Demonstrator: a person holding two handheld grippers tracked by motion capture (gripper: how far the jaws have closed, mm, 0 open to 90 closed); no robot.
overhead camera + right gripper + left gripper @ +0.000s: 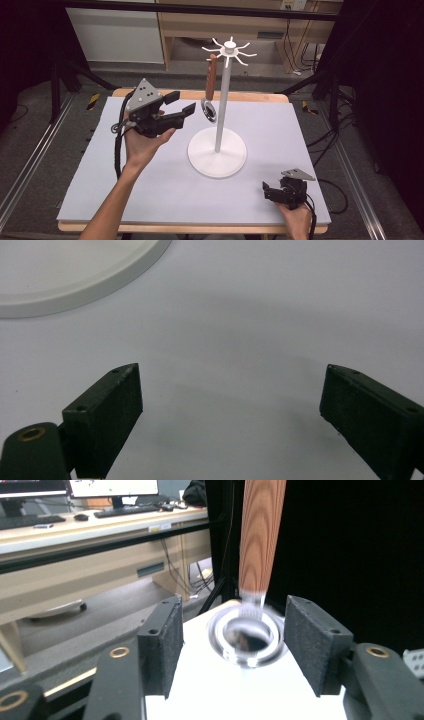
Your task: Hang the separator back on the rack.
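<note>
**Strainer left hanging on the rack**

A small strainer (pixel 210 95) with a wooden handle hangs from one arm of the white rack (pixel 218 150), its handle upright and its metal ring dangling beside the rack's pole, clear of the round base. It seems to hang this way so that its own weight keeps it on the hook.

The left gripper (pixel 181 103) sits just beside the strainer on the side away from the pole, its jaws spread apart and pointing at the ring. In the left gripper view the ring (pixel 247 639) lies between the jaws but ahead of the pads, which do not touch it, so the strainer is let go.

The right gripper (pixel 266 190) rests low on the white tabletop (pixel 150 200) near the rack's base, jaws wide and empty, likely parked out of the way
</note>
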